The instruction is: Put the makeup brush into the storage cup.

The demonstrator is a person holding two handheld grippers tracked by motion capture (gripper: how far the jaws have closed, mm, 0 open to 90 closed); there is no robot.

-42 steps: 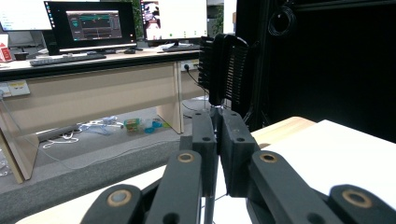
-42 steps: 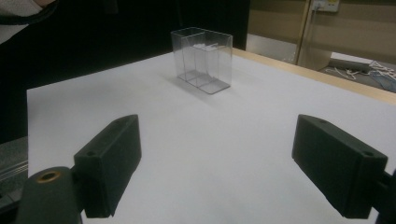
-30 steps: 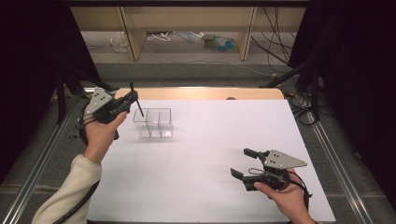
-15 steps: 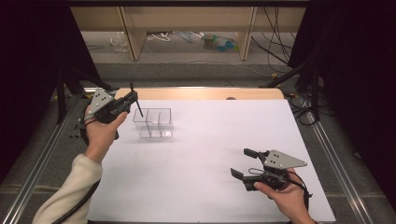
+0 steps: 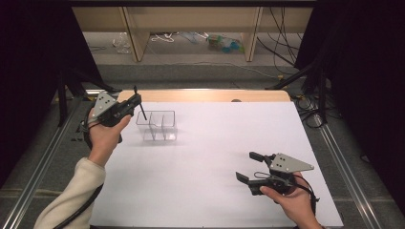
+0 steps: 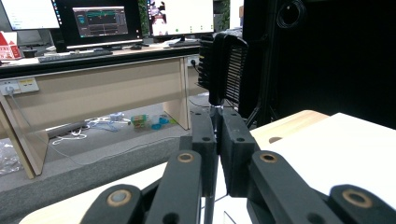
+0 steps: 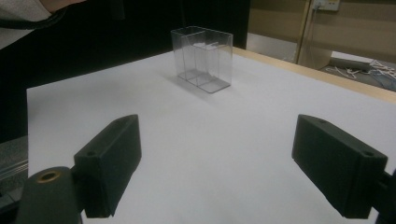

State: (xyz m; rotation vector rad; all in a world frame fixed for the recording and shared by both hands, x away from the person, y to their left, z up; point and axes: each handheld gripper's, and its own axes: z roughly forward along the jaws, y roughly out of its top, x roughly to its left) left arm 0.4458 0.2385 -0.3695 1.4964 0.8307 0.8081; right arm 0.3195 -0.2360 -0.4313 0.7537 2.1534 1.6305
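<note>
Clear plastic box [image 5: 157,126], divided into compartments, stands upright on the white counter [image 5: 210,162]. Thin black rod [image 5: 139,106] slants above its left end.

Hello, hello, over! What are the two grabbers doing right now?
Left gripper shut on a thin black stick, beside the clear box. Right gripper open, holding nothing. Box stands upright on the white table. Nothing in between.

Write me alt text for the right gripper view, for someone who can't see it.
The right gripper is open, its two black jaws wide apart and low over a white table. Beyond them stands a clear box with inner dividers, upright on the table and apart from the jaws. A wooden edge and cables on the floor lie behind.
</note>
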